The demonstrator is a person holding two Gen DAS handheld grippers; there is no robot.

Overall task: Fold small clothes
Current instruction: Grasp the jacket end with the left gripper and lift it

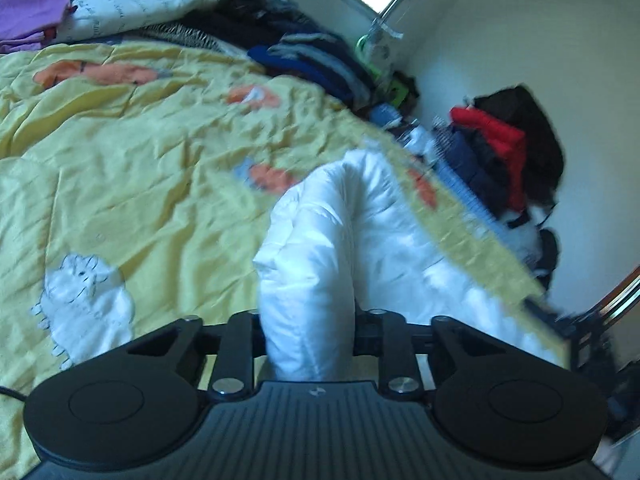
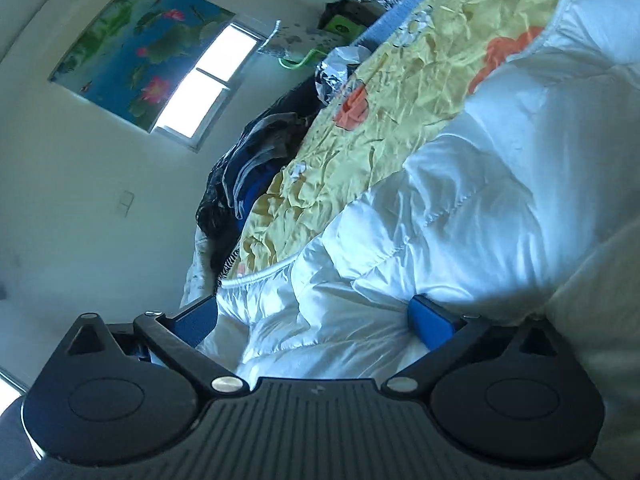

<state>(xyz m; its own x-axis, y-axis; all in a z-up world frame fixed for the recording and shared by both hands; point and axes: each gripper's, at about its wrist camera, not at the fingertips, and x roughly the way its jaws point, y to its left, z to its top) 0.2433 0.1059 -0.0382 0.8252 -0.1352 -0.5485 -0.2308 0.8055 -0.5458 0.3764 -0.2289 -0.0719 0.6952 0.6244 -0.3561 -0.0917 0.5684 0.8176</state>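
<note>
left gripper (image 1: 308,332) jaws are pressed together on a bunched fold of the white padded garment (image 1: 320,240), which lies on the yellow bedspread (image 1: 120,152). right gripper (image 2: 316,320) stands spread wide, its blue pads (image 2: 432,320) either side of the same garment's (image 2: 460,208) puffy fabric, not pinching it. dark clothes pile (image 1: 288,40) sits at the bed's far edge, below a window (image 2: 208,76).

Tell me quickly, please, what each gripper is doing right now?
Left gripper: closed on the white padded garment.
Right gripper: jaws wide, same garment between them; grip cannot be told.
</note>
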